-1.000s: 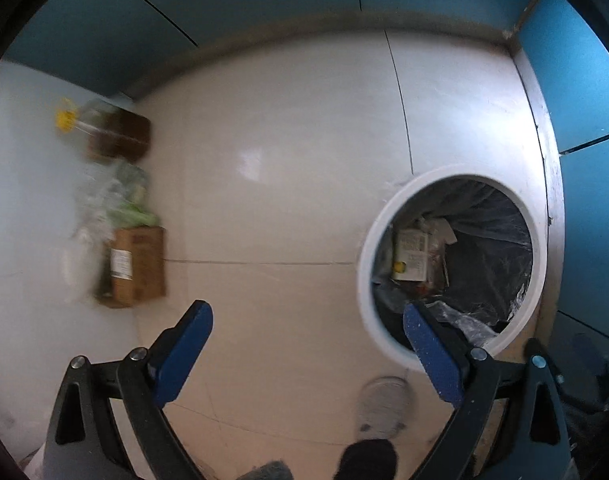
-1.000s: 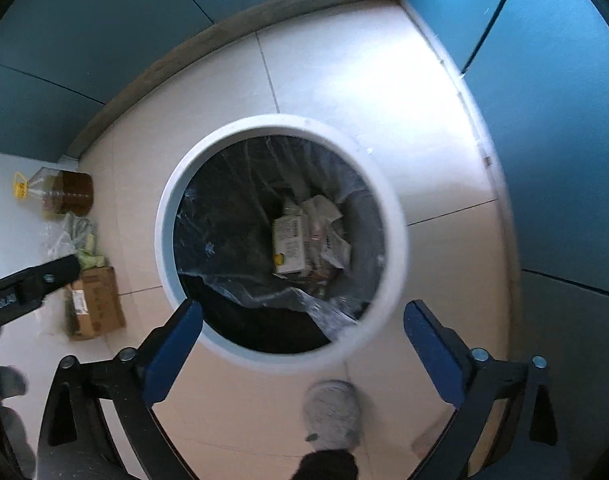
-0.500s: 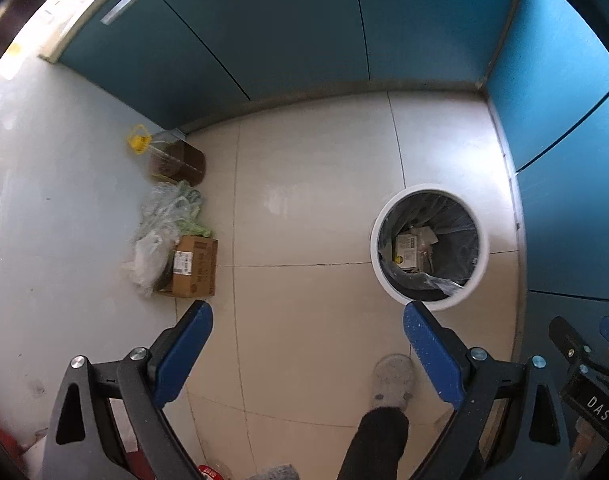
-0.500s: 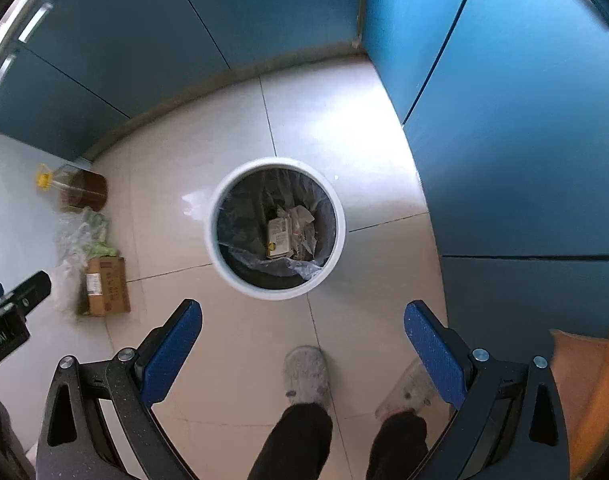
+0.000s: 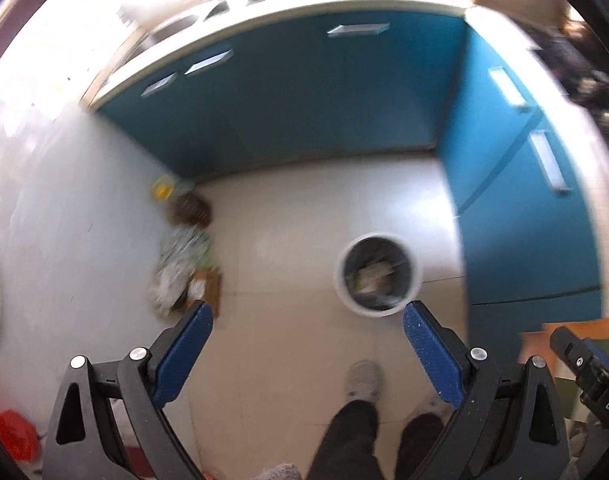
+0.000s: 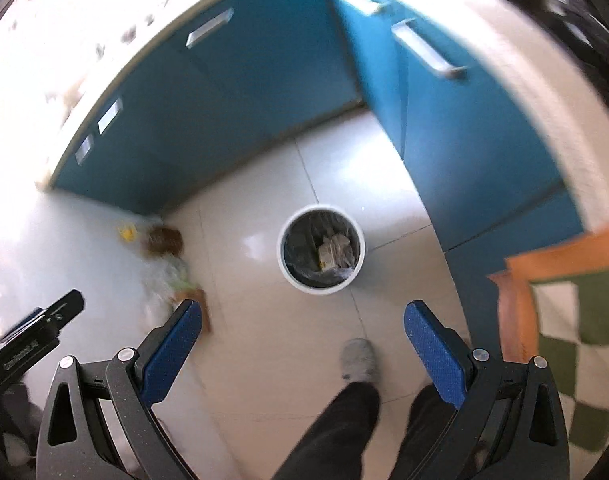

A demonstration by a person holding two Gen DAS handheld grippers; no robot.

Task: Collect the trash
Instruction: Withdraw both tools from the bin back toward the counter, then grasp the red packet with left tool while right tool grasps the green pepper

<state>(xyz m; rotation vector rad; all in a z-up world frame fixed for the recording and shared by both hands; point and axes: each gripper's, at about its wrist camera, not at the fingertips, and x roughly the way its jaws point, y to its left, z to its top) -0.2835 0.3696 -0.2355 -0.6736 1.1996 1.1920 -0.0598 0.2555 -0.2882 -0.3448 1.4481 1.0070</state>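
A white round trash bin with a dark liner stands on the tiled floor far below; it also shows in the right wrist view. Paper and carton trash lies inside it. My left gripper is open and empty, high above the floor. My right gripper is open and empty, also high above the bin. Both views are blurred.
Blue cabinets line the back and right. By the left wall sit an oil bottle, plastic bags and a cardboard box. The person's legs and slippers stand below. A checkered cloth on a wooden table is right.
Both grippers have risen far above the bin, which now looks much smaller. The cabinet tops and countertop have come into view. Both stay open and empty.
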